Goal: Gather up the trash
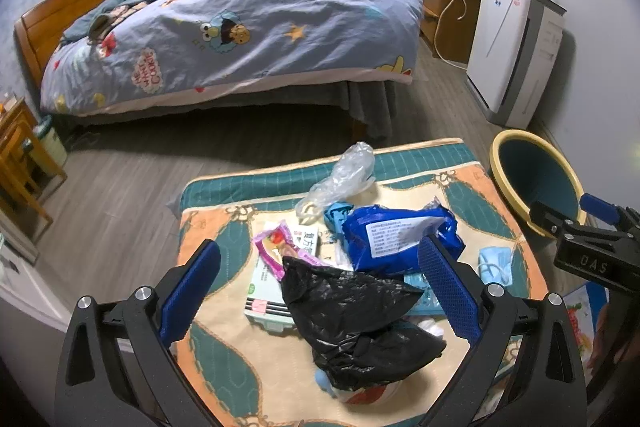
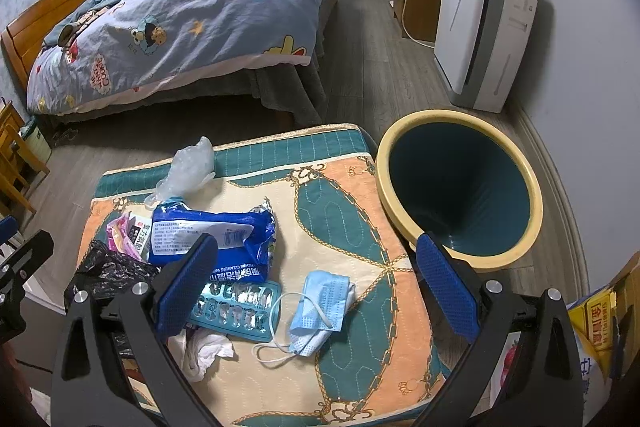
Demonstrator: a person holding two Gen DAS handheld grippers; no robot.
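**A:** What does your left wrist view show?

**B:** My left tool (image 1: 320, 283) is released, its blue pads spread wide with nothing between them. It hangs over a padded desk (image 1: 224, 359) covered by a green and orange quilted cloth. Low in the centre lies a crumpled black bag (image 1: 356, 319). Just above it sits a blue wipes pack (image 1: 396, 233), with a pink wrapper (image 1: 276, 251) to its left lying on a white box (image 1: 266, 293). A clear plastic bag (image 1: 348, 175) sits toward the desk's far edge. A blue face mask (image 1: 496, 265) lies at the right. The bin (image 1: 500, 163), yellow-rimmed and dark inside, stands at the right edge of the frame beside the desk, and my right tool (image 1: 568, 215) pokes in just in front of it.

**A:** And the right wrist view?

**B:** My right tool (image 2: 316, 273) is released too, gripping nothing. The face mask (image 2: 320, 311) lies in the lower centre, between the pads. Left of it is a blister pack (image 2: 236, 311), partly under the wipes pack (image 2: 212, 231), with white tissue (image 2: 204, 351) below. The black bag (image 2: 108, 267) is at the left. The bin (image 2: 460, 187) fills the right centre, touching the desk (image 2: 344, 211). A bed (image 2: 180, 23) sits in the upper left.
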